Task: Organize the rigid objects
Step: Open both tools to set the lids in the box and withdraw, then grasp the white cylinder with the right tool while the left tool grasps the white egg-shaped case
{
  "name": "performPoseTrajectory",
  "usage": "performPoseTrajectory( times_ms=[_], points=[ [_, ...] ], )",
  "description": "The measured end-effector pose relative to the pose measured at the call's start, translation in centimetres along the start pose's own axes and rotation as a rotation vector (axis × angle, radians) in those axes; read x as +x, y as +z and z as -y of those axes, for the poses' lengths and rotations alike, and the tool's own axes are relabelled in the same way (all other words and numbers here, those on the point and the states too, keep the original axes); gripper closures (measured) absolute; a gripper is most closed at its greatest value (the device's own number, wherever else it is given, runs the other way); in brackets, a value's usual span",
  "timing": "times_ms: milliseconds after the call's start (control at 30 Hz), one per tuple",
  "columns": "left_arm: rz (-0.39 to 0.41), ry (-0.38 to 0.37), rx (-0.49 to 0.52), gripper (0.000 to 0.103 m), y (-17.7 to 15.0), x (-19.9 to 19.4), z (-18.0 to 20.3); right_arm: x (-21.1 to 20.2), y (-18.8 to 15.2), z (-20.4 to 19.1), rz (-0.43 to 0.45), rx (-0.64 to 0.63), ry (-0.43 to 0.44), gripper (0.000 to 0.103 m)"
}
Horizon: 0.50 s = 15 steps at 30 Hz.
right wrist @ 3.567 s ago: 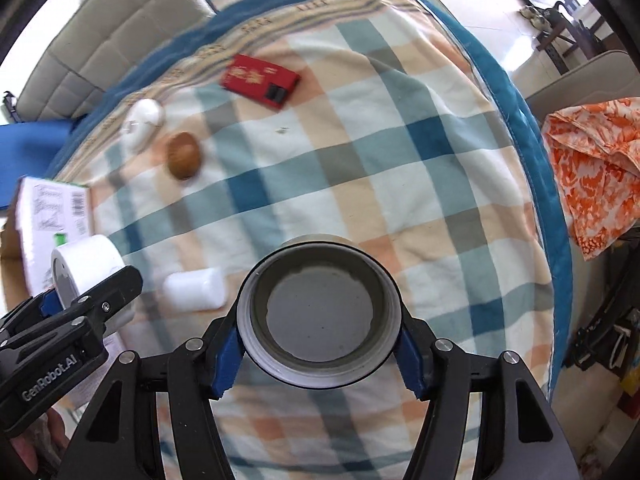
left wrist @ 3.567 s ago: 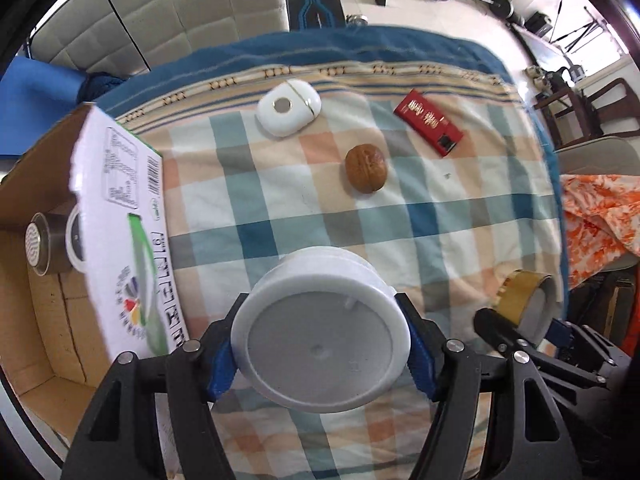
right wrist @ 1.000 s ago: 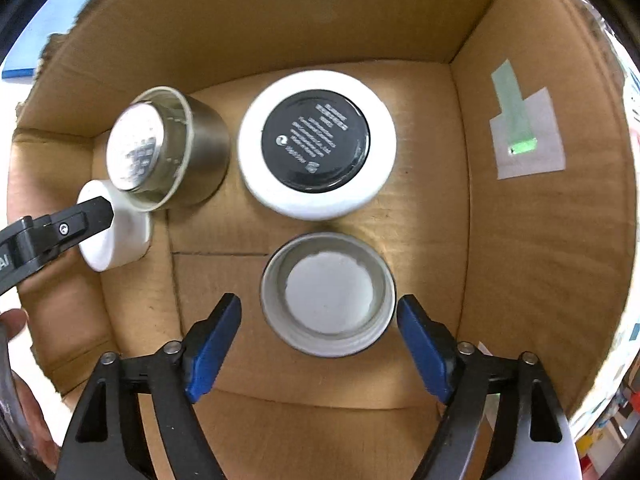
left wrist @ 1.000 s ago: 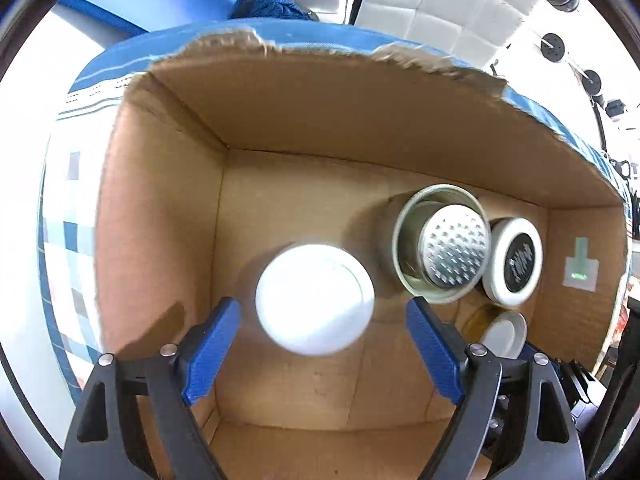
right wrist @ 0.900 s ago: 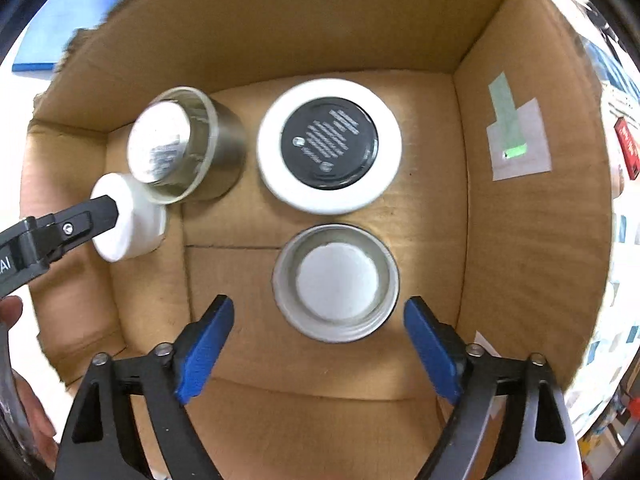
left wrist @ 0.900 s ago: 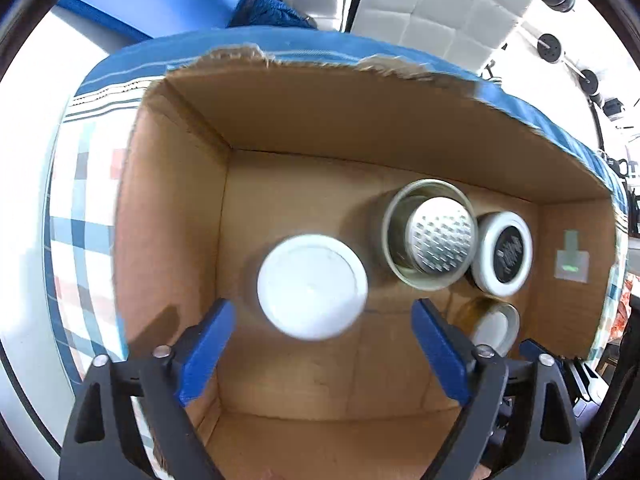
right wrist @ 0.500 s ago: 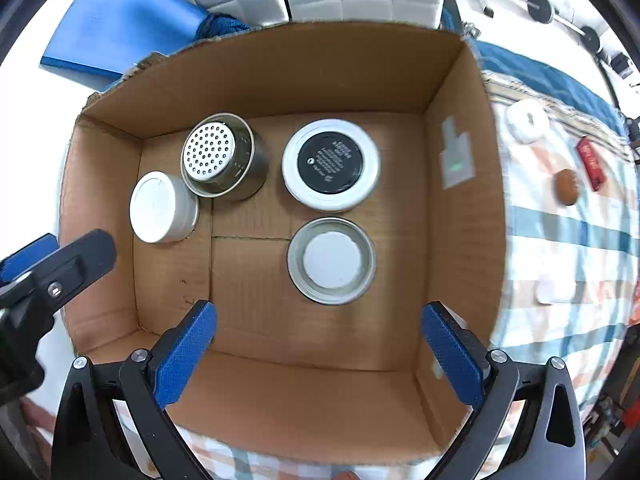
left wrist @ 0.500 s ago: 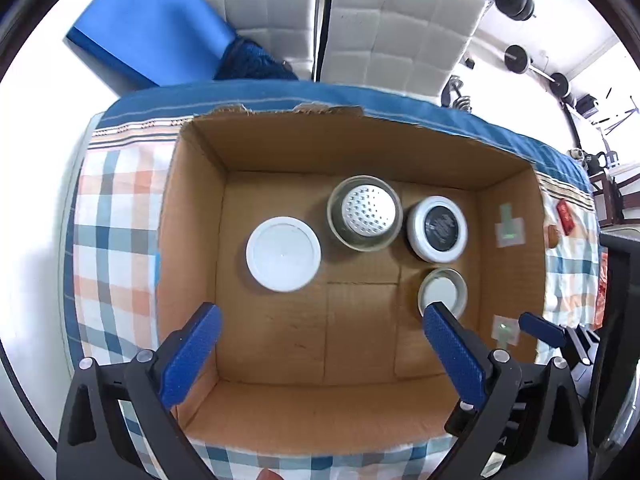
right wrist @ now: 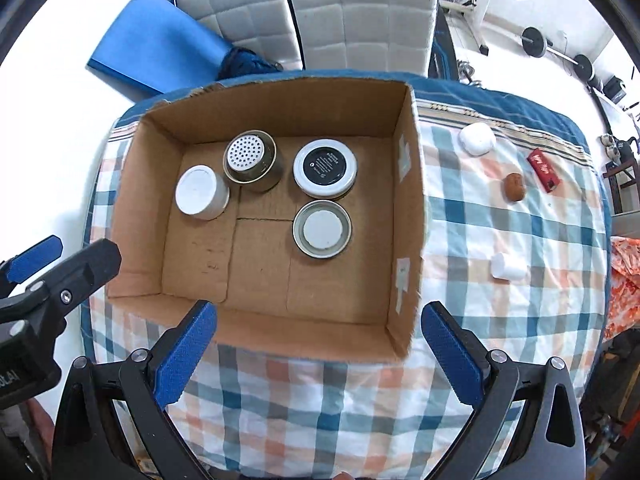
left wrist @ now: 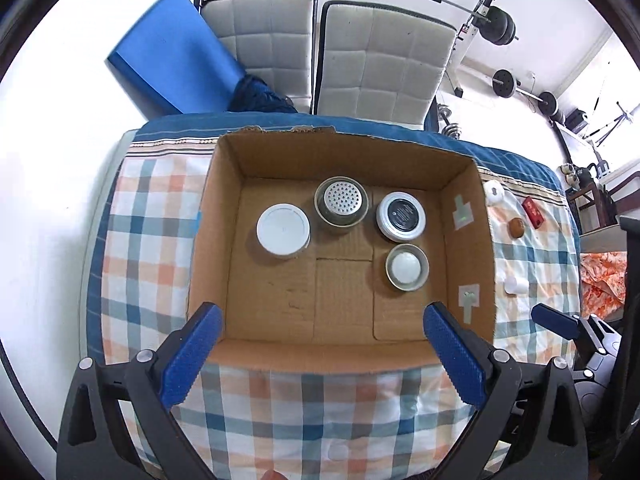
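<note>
An open cardboard box point(left wrist: 344, 350) point(right wrist: 408, 220) sits on the checked tablecloth. Inside stand a white jar point(left wrist: 283, 231) point(right wrist: 200, 192), a perforated metal cup point(left wrist: 341, 201) point(right wrist: 251, 164), a white jar with a black lid point(left wrist: 401, 216) point(right wrist: 325, 167) and a metal lid point(left wrist: 407, 267) point(right wrist: 322, 229). My left gripper point(left wrist: 320, 356) is open and empty, high above the box's near wall. My right gripper point(right wrist: 318, 354) is open and empty, also above the near wall. To the box's right on the cloth lie a white disc point(right wrist: 477, 139), a walnut point(right wrist: 513, 187), a red packet point(right wrist: 543, 171) and a small white cylinder point(right wrist: 507, 267).
Two padded chair backs point(left wrist: 384, 64) and a blue mat point(left wrist: 176, 64) stand behind the table. Barbells point(left wrist: 500, 26) are at the back right. An orange patterned cloth point(left wrist: 604, 276) lies off the table's right edge. The left gripper's finger point(right wrist: 60, 276) shows in the right wrist view.
Both grippers let go of their objects inside the box, opened, and rose well above it. The white jar and metal lid now rest on the box floor.
</note>
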<state>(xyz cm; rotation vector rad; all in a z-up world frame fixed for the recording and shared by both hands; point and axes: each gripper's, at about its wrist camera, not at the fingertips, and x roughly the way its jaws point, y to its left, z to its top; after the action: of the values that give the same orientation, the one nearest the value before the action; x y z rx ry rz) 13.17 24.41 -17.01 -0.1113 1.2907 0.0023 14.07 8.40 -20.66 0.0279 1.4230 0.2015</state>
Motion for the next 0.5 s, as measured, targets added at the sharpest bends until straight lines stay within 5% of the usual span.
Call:
performPoseTrajectory(
  times_ms=[500],
  points=[
    [0.044, -0.007, 0.032, 0.000, -0.8, -3.6, 4.6, -4.4, -1.7, 3.5, 0.045, 0.016, 0.064, 0.000]
  ],
)
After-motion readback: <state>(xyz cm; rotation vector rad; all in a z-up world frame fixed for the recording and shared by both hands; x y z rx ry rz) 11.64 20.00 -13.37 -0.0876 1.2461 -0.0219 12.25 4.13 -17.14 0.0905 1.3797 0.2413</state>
